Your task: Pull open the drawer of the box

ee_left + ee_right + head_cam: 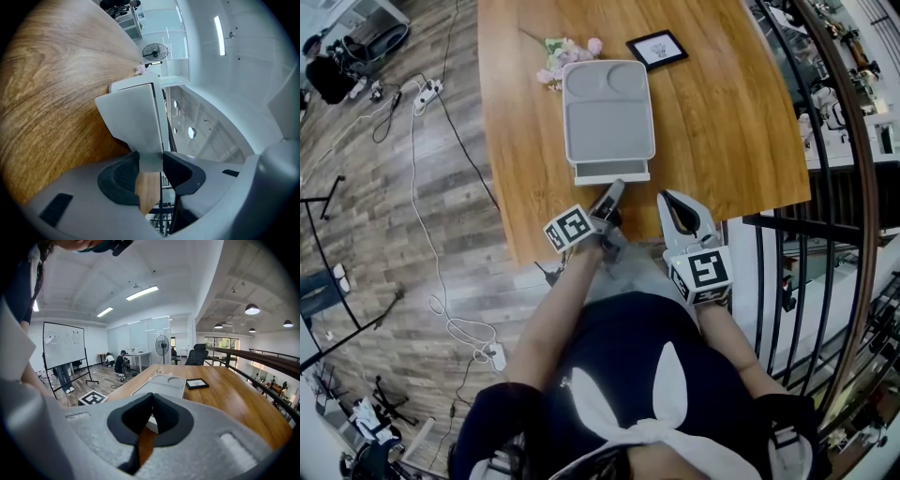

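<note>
Right claw [151, 399] closed on nothing at surface [722, 112] edge, left claw [151, 161] clamped on drawer [612, 172] front, drawer slightly out of grey box [608, 108]

A flat, light grey box [607, 108] with rounded corners lies on the wooden table [722, 122]. It sits nearer the table's left edge than its right, with its short side towards the near edge. Its top is moulded into one large shallow hollow and two smaller ones at the far end. The drawer [611, 173] is in the box's near side and stands out a little way. Its pale front faces the near edge, and a grey tab on that front is pinched between the fingers [119, 176] of the left gripper [612, 192].
</note>
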The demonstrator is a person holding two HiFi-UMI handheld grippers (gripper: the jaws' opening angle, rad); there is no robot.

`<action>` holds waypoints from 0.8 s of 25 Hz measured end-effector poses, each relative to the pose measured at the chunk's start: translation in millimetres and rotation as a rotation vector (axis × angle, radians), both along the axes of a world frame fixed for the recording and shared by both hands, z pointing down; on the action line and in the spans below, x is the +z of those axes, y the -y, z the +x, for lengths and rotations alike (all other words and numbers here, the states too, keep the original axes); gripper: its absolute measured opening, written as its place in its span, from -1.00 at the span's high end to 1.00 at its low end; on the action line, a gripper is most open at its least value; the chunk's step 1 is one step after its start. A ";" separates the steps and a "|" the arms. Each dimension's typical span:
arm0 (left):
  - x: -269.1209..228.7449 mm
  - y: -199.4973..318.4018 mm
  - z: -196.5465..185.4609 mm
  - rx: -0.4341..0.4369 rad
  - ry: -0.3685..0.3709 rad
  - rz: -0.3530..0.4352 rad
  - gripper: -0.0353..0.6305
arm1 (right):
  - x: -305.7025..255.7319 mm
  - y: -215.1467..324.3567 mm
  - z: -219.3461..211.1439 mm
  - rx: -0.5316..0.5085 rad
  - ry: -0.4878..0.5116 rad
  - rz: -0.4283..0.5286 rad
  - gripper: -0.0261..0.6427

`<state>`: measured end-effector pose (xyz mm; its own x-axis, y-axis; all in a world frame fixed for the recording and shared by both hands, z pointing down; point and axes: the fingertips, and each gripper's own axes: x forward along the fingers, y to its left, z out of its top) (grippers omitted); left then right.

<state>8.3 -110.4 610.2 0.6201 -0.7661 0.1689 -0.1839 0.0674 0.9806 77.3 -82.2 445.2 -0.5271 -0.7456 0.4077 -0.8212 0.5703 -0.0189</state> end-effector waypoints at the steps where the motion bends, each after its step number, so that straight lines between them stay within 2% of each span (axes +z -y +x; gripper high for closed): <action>1: 0.3 0.3 -0.2 -0.001 0.000 0.000 0.38 | -0.2 -0.1 0.2 0.002 0.001 -0.001 0.93; 20: -2.0 -9.9 0.0 0.000 0.003 -0.008 0.38 | -4.2 -10.0 4.4 0.015 0.014 0.006 0.93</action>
<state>8.4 -100.5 608.2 0.6193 -0.7648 0.1773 -0.1872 0.0754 0.9794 81.7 -72.2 441.0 -0.5216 -0.7557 0.3961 -0.8294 0.5580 -0.0275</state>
